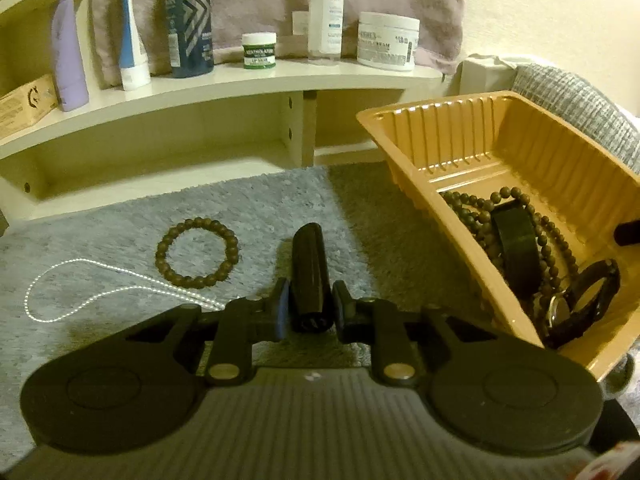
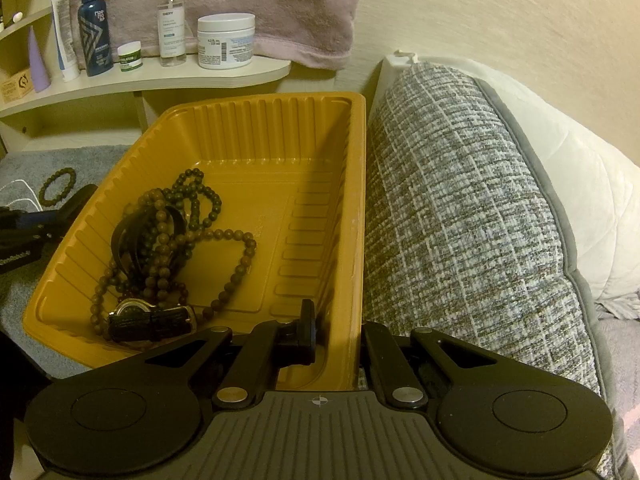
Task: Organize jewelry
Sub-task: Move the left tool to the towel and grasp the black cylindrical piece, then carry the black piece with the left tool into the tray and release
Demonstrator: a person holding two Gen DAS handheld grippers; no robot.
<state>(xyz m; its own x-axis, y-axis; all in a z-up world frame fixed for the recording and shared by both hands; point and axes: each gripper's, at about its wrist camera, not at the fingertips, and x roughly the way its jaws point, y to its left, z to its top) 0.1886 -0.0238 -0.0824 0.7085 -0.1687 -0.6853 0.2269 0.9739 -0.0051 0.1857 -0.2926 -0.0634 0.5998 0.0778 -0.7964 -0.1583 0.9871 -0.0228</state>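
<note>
My left gripper (image 1: 311, 307) is shut on a black cylindrical case (image 1: 309, 268) and holds it above the grey rug. A brown bead bracelet (image 1: 198, 252) and a thin silver chain (image 1: 100, 290) lie on the rug to its left. The orange plastic tray (image 1: 436, 184) stands at the right, holding bead necklaces (image 1: 472, 216), a black band (image 1: 516, 244) and a wristwatch (image 1: 576, 300). My right gripper (image 2: 338, 330) is shut on the tray's right wall (image 2: 352, 240), one finger (image 2: 308, 328) inside. The beads (image 2: 172, 224) and watch (image 2: 148, 318) lie in the tray's left half.
A cream shelf (image 1: 240, 80) at the back carries bottles, jars and tubes. A pink towel (image 1: 260, 0) hangs behind it. A grey woven cushion (image 2: 460, 208) presses against the tray's right side, with a white pillow (image 2: 580, 200) beyond.
</note>
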